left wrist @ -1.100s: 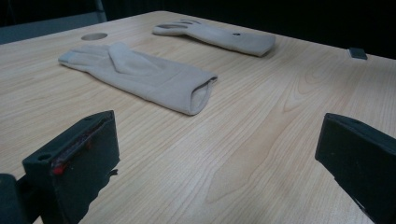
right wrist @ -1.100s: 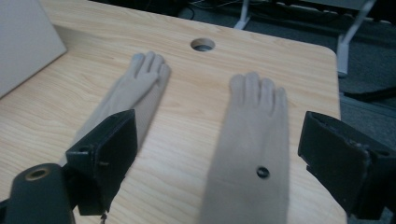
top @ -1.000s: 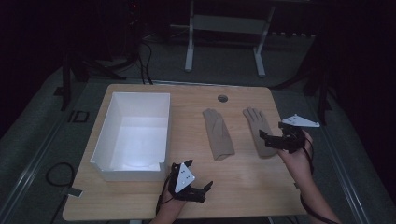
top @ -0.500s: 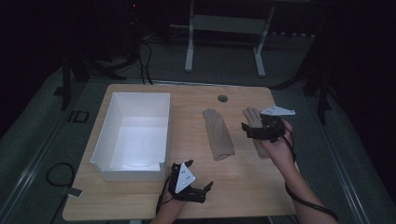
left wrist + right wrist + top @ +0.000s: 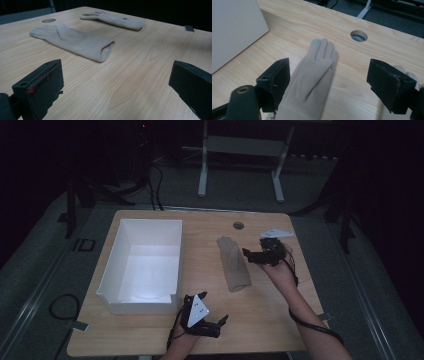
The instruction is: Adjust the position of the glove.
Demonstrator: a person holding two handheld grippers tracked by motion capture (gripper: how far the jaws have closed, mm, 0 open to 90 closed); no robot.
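Note:
Two beige gloves lie flat on the wooden table (image 5: 280,320). The left glove (image 5: 234,264) (image 5: 314,75) points its fingers at the far edge. My right gripper (image 5: 250,256) (image 5: 329,75) hovers at this glove's right side, open. Its jaws have just been closing a little, and the glove lies below the gap, clear of the pads. The other glove's fingertips (image 5: 409,73) peek from behind the right jaw. My left gripper (image 5: 220,326) (image 5: 117,82) rests open near the front edge with nothing between its jaws, facing the near glove (image 5: 75,41) and the far glove (image 5: 115,20).
A white open box (image 5: 145,265) (image 5: 234,27) takes up the table's left half. A round cable hole (image 5: 238,225) (image 5: 359,35) sits near the far edge. A cable trails from my right gripper past the table's right front corner.
My right gripper has moved left, from over the right glove to the side of the left glove. The left gripper has stayed where it was.

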